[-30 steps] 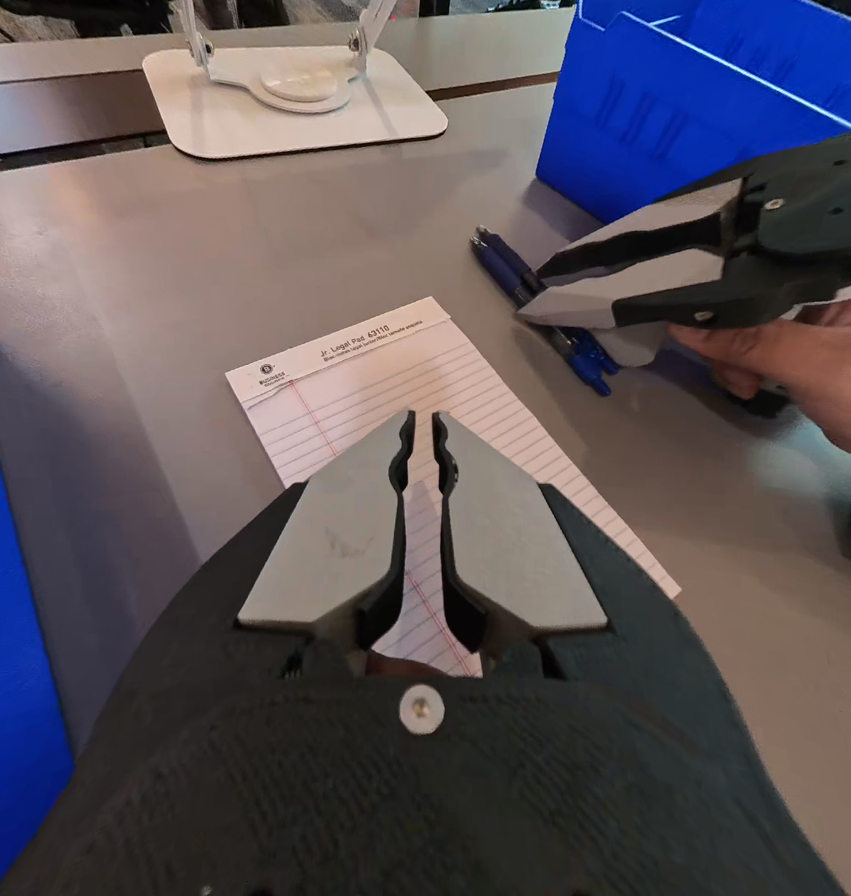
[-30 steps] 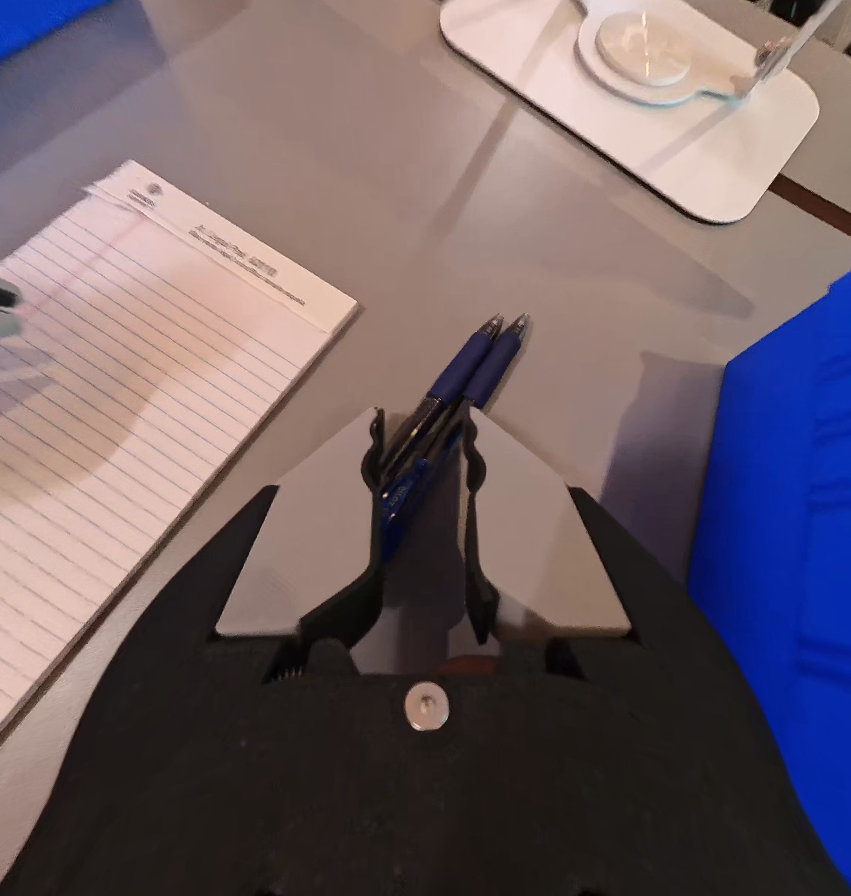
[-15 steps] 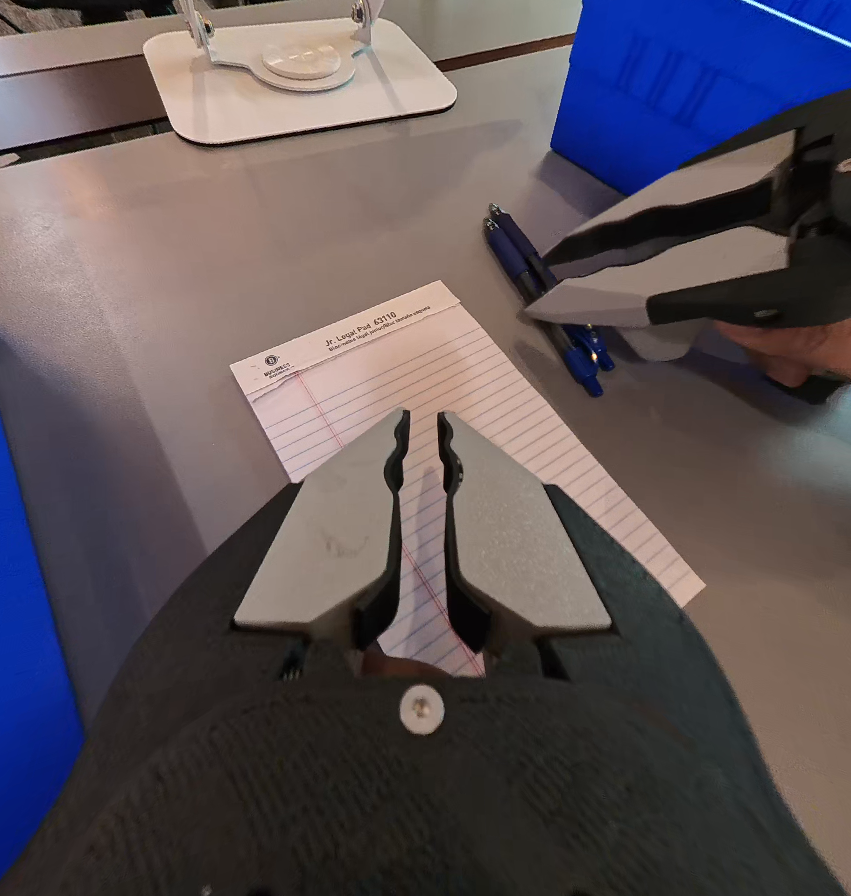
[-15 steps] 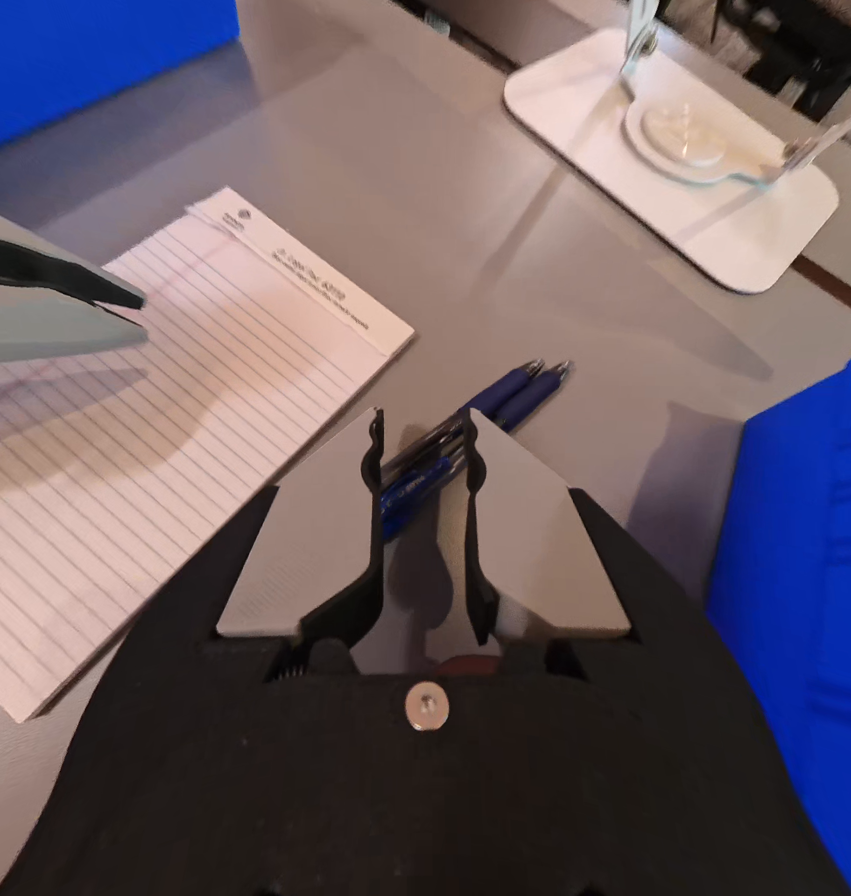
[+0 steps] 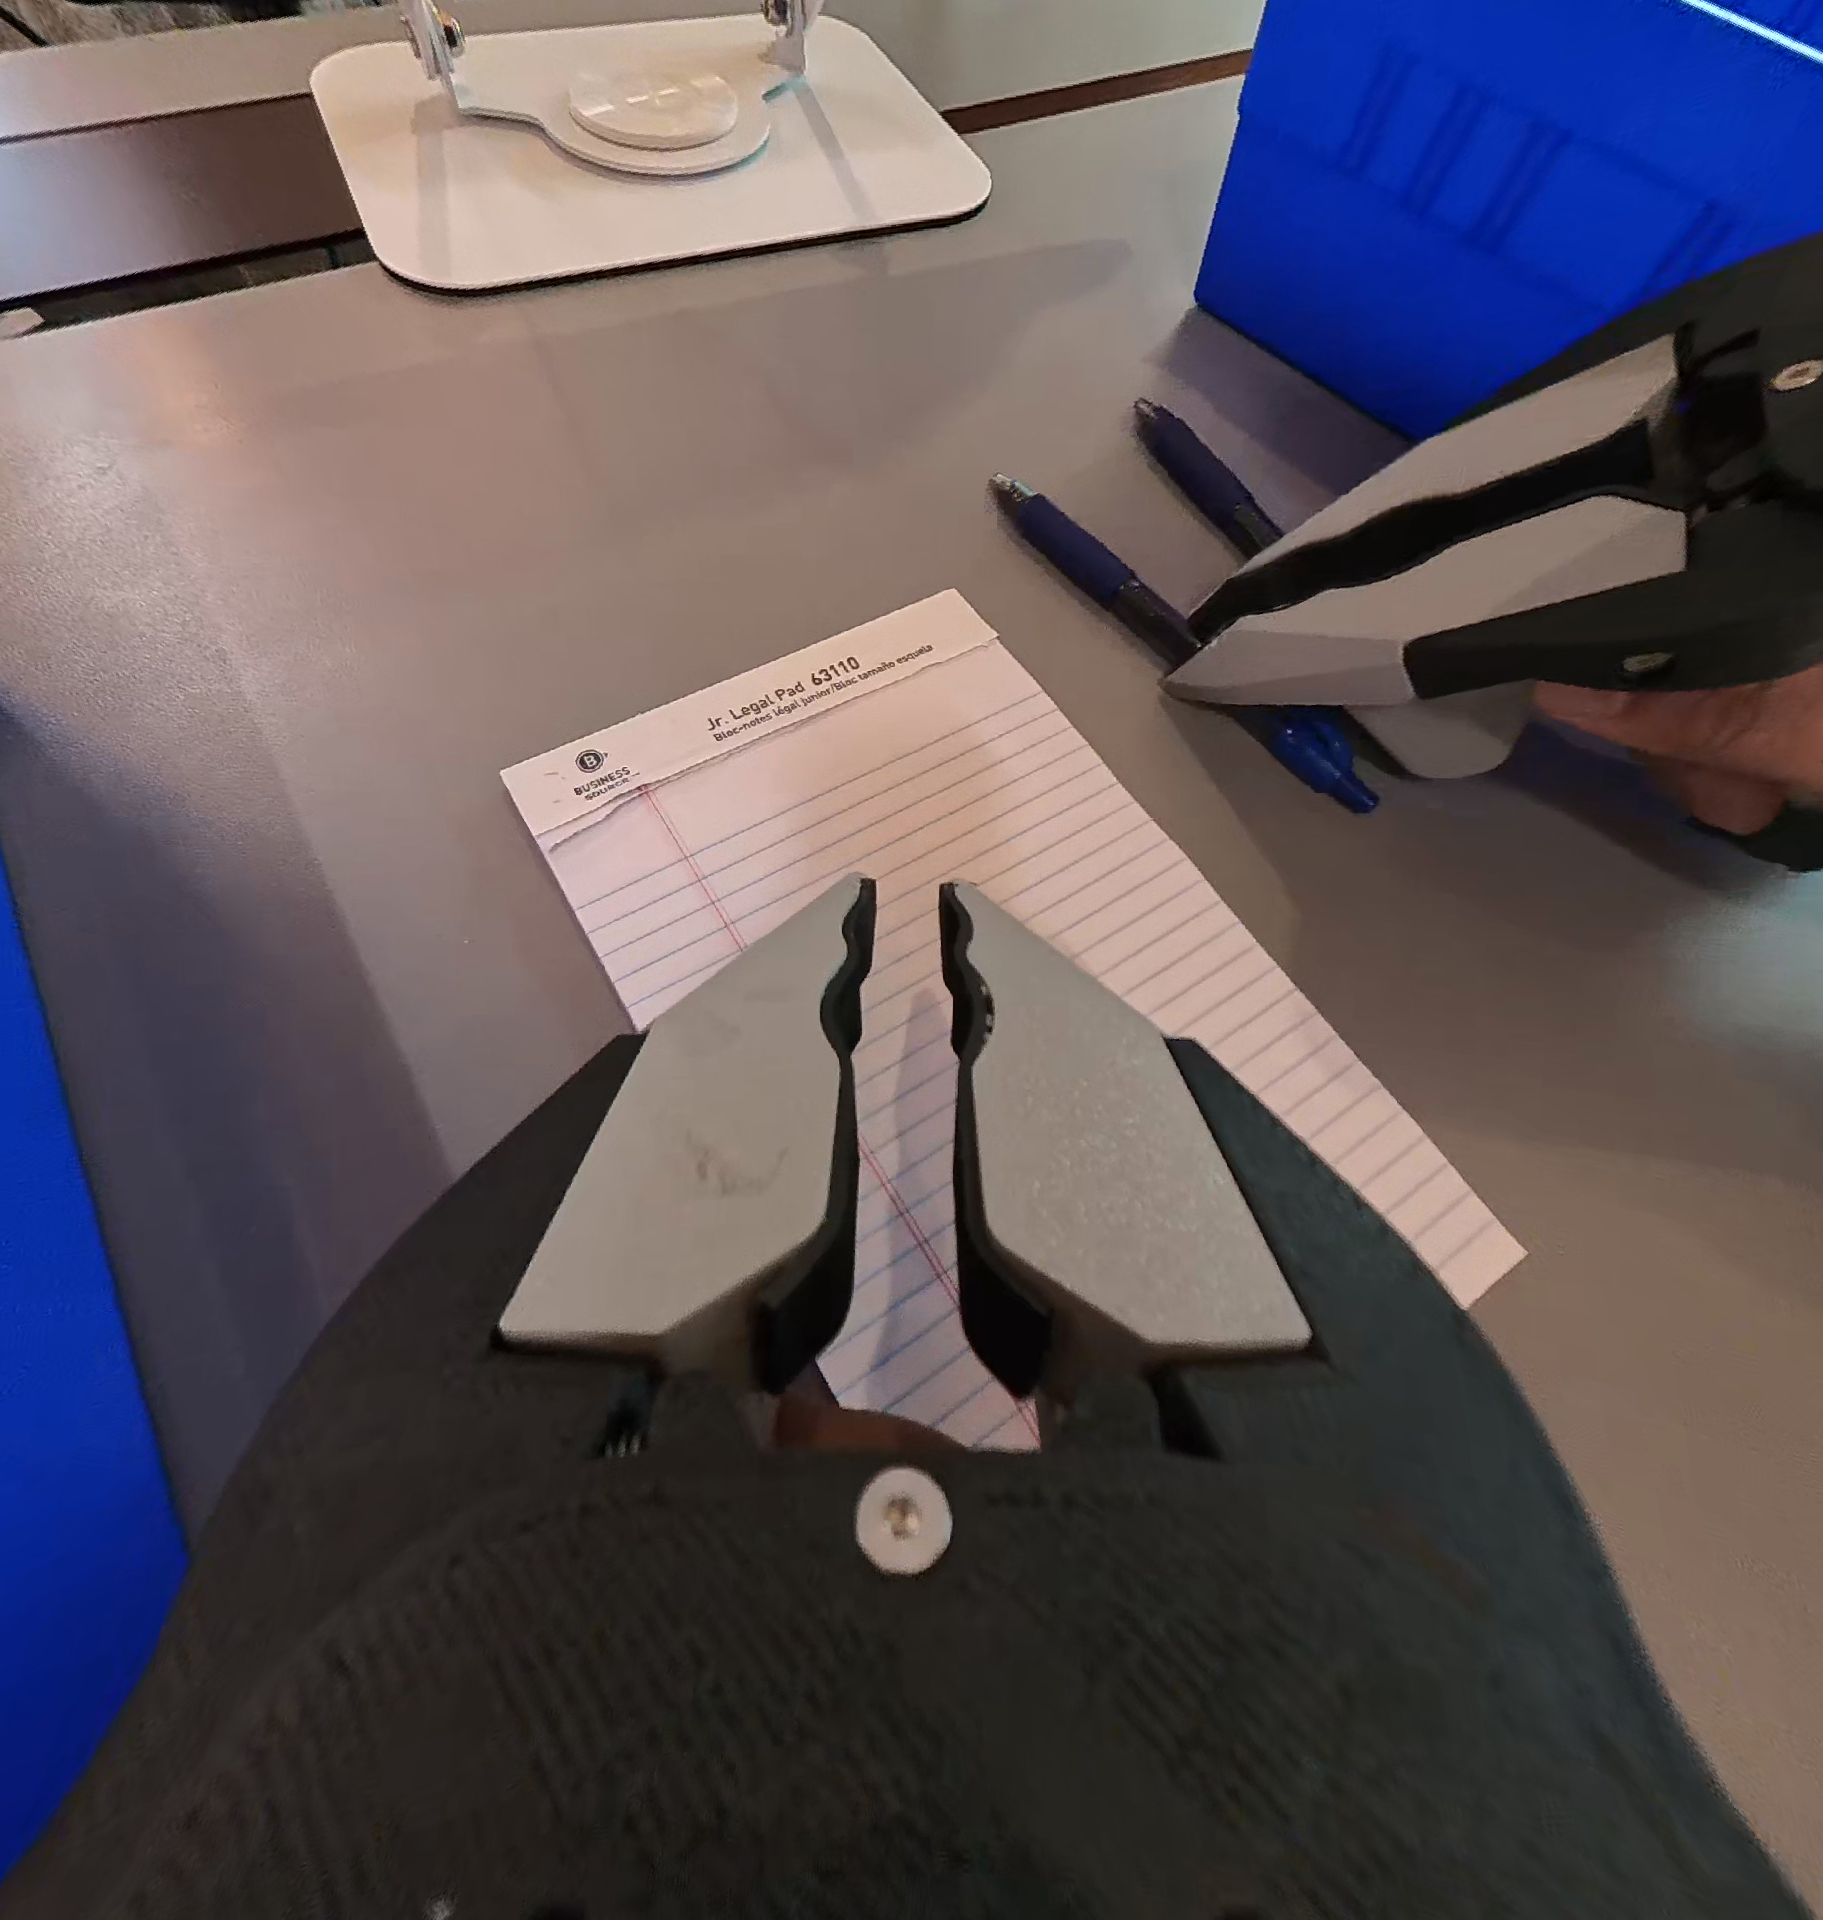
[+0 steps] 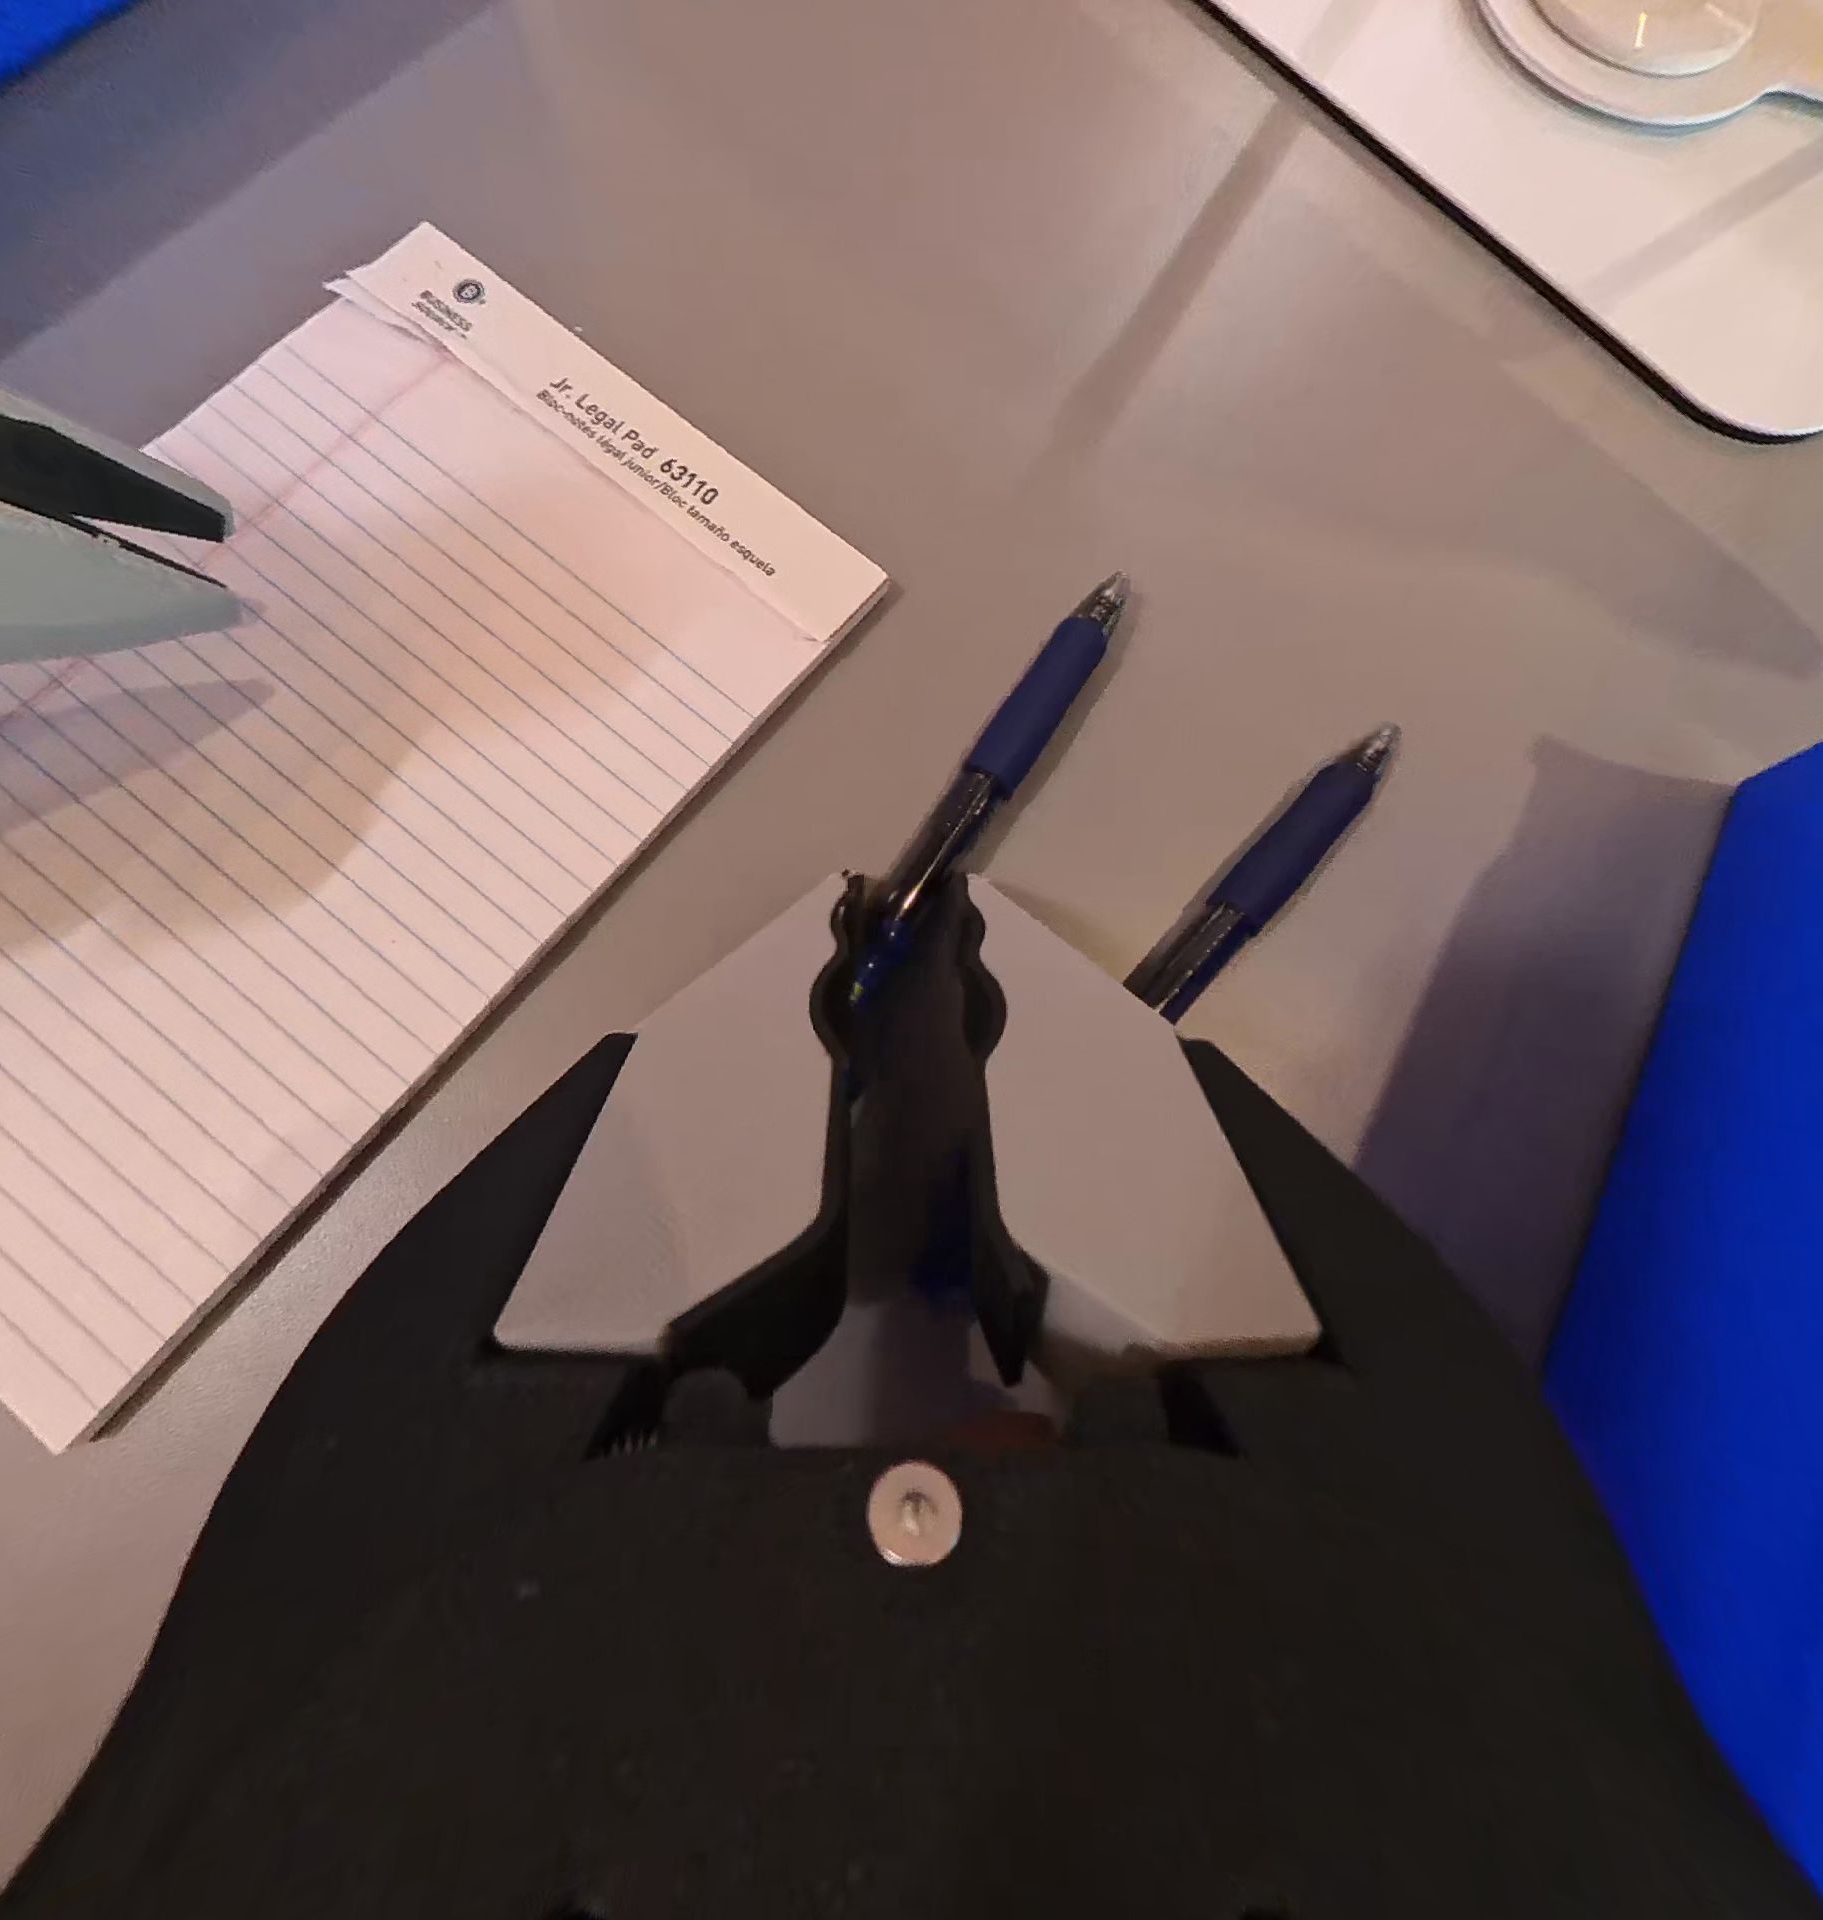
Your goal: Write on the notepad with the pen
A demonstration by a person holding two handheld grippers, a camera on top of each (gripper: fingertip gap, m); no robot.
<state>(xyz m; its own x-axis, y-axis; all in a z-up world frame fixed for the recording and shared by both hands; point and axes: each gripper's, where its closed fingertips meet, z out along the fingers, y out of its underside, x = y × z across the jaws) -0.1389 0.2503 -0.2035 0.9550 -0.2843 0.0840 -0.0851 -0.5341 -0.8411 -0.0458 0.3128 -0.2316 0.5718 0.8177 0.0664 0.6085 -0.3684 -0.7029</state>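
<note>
One blue pen (image 6: 1032,696) is shown clamped between the jaws of the right gripper (image 6: 912,894), its grip section and tip projecting forward past the jaws over the grey desk (image 6: 990,260). Whether the pen has been lifted clear of the desk cannot be told. A second blue pen (image 6: 1291,842) is left lying on the desk just beside it, near a blue bin (image 6: 1738,1143). The notepad (image 5: 886,821) is seen flat on the desk to the left of the pens, and its lined top sheet is blank: no mark has been made. The left gripper (image 5: 905,899) is held above the lower part of the pad with its jaws slightly parted and nothing between them. A white stand base (image 5: 658,156) is set at the far edge of the desk. The pick-up stage is judged to be largely accomplished; carrying the tip to the sheet, steadying the pad, and the writing itself are judged to remain.
</note>
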